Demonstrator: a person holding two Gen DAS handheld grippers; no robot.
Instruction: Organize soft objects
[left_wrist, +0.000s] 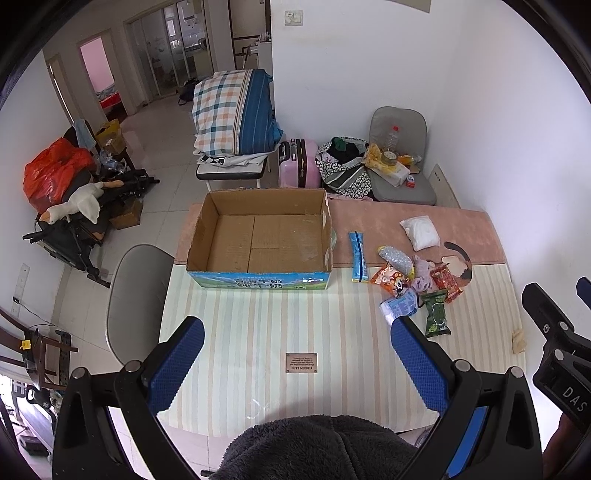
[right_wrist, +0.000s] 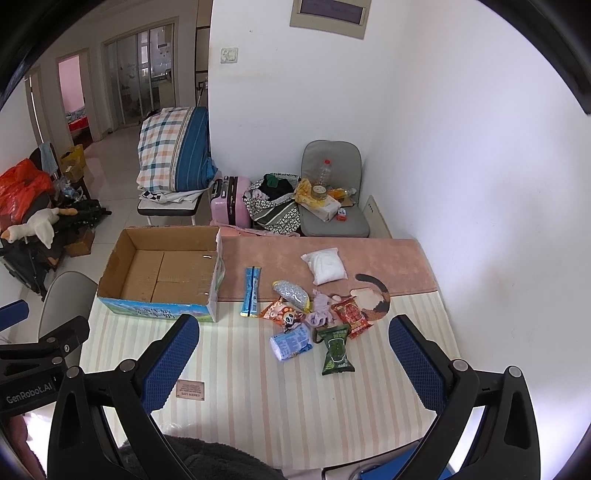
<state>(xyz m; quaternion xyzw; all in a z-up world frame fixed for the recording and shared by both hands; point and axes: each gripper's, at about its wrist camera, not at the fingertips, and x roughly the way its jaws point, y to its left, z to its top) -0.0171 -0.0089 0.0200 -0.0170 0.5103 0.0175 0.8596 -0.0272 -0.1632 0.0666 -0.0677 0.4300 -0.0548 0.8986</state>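
Observation:
An empty open cardboard box (left_wrist: 258, 236) (right_wrist: 162, 269) stands on the table's far left. To its right lies a pile of soft packets: a blue stick pack (left_wrist: 357, 256) (right_wrist: 251, 291), a white pouch (left_wrist: 420, 232) (right_wrist: 325, 266), a silver mesh bag (right_wrist: 291, 293), an orange snack bag (right_wrist: 282, 314), a purple cloth (right_wrist: 321, 304), a red packet (left_wrist: 446, 282) (right_wrist: 351, 314), a green packet (left_wrist: 436, 314) (right_wrist: 336, 349) and a blue tissue pack (left_wrist: 399, 306) (right_wrist: 291, 343). My left gripper (left_wrist: 297, 362) is open and empty above the near table. My right gripper (right_wrist: 293, 363) is open and empty, near the pile.
The table carries a striped mat (left_wrist: 280, 332) and a pink cloth (right_wrist: 369, 258). A cat-shaped pad (right_wrist: 373, 299) lies under the pile. A grey chair (left_wrist: 136, 295) stands at the left. Behind the table are a chair with clutter (right_wrist: 332, 206), a pink suitcase (right_wrist: 229, 201) and bedding (left_wrist: 232, 110).

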